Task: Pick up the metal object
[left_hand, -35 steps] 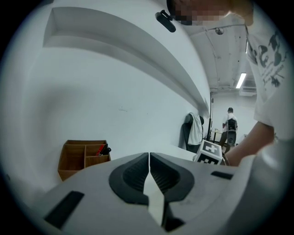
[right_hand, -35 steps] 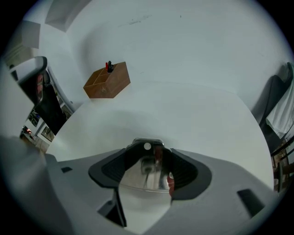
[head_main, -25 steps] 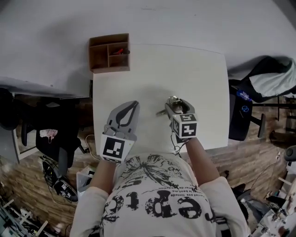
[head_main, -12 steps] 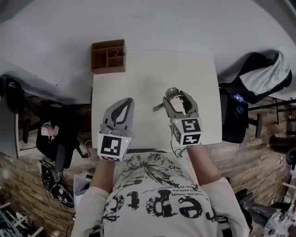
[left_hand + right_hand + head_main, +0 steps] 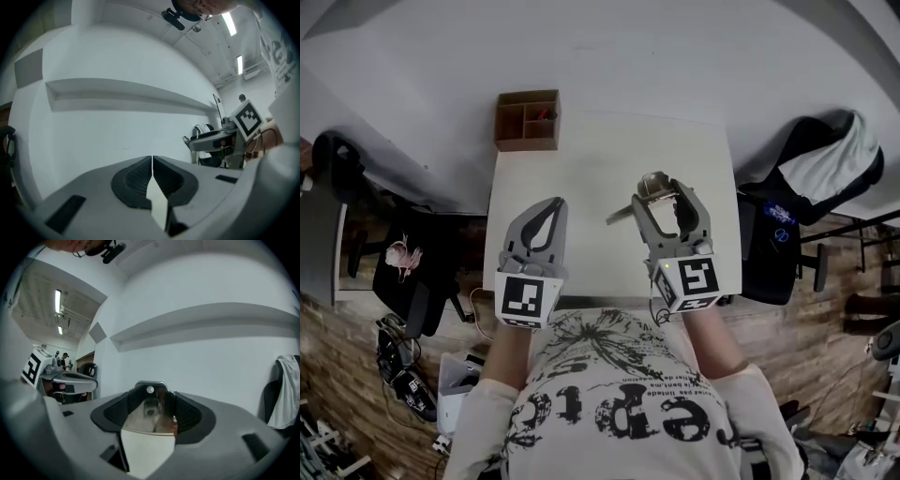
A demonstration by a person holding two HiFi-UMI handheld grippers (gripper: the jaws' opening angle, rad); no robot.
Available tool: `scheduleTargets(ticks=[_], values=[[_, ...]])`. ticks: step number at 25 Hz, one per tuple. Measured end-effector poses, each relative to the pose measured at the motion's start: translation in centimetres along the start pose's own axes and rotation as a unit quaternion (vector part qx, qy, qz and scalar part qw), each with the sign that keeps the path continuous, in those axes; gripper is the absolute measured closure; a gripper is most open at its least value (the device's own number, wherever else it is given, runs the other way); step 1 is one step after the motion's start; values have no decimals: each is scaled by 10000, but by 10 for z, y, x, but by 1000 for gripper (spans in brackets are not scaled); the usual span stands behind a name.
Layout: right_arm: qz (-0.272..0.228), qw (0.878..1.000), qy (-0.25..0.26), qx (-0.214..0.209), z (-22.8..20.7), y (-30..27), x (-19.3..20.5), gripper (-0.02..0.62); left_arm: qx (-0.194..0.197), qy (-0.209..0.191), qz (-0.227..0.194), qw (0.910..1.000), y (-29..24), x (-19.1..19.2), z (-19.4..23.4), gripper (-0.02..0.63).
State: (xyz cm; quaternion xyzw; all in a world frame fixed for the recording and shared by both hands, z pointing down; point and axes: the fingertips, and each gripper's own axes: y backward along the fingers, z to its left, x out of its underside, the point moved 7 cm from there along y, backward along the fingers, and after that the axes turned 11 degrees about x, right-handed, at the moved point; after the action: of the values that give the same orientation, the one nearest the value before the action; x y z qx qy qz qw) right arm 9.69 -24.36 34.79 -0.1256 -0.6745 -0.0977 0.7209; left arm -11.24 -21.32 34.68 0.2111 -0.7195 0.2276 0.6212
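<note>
My right gripper (image 5: pixel 656 190) is shut on a shiny metal object (image 5: pixel 649 187), held above the white table (image 5: pixel 581 169); a thin metal part sticks out to the left of the jaws. In the right gripper view the metal object (image 5: pixel 150 409) fills the gap between the jaws, a small rivet showing near its top. My left gripper (image 5: pixel 551 208) hangs beside it over the table's left half, jaws closed together with nothing between them (image 5: pixel 152 164). Both grippers are lifted and point toward the white wall.
A brown cardboard organiser (image 5: pixel 528 120) with compartments stands at the table's far left corner. A dark chair with a white garment (image 5: pixel 820 169) is to the right of the table. More dark chairs (image 5: pixel 394 253) and cables lie on the wooden floor at left.
Both grippers have risen and tilted up off the table, the right one carrying the metal object with it. The left gripper stays closed.
</note>
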Motion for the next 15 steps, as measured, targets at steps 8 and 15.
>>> scheduleTargets(ticks=[8, 15], values=[[-353, 9989, 311, 12, 5, 7, -11, 318, -134, 57, -216, 9997, 5, -10, 3, 595], [-365, 9989, 287, -36, 3, 8, -10, 318, -168, 134, -175, 9996, 6, -24, -7, 595]])
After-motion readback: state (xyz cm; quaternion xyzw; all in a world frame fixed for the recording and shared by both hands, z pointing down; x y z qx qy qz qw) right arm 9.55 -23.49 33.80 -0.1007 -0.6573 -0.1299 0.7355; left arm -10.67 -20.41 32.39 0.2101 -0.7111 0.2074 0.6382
